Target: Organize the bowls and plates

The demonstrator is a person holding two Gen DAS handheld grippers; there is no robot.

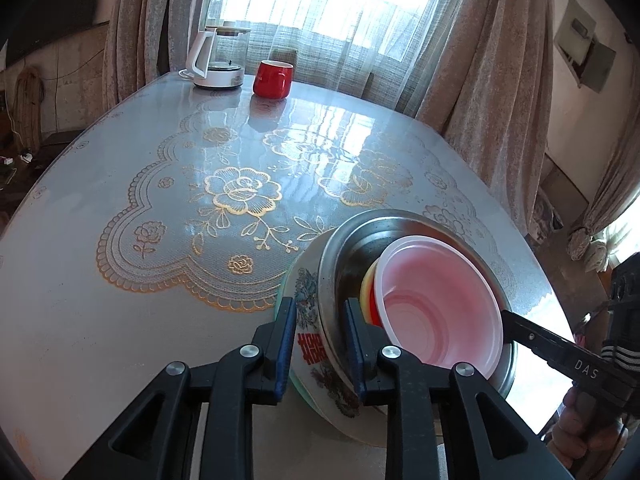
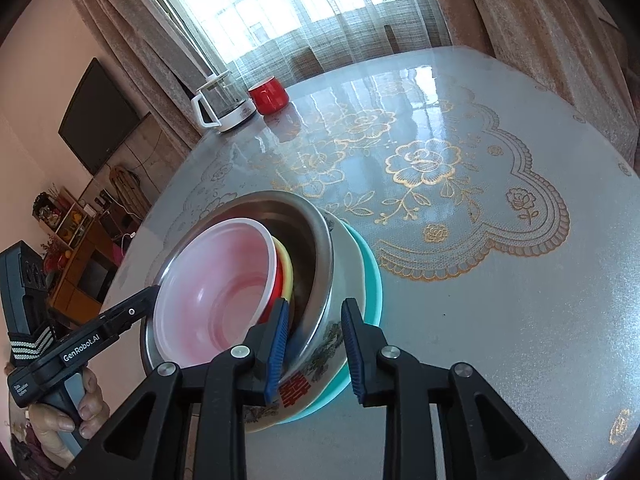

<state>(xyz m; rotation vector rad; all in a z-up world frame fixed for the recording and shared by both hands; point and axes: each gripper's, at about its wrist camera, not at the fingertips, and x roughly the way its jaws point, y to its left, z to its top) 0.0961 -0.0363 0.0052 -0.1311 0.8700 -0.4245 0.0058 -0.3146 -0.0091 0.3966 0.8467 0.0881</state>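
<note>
Nested bowl stack [image 1: 400,320] on desk [image 1: 120,280] between both grippers. Left gripper [image 1: 320,348] and right gripper [image 2: 316,350] each straddle opposite rim walls, jaws spread, not clamped. Red mug [image 1: 273,79] far beyond.

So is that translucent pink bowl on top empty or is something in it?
Empty: the pink bowl shows only its bare ridged inside in both views.
</note>
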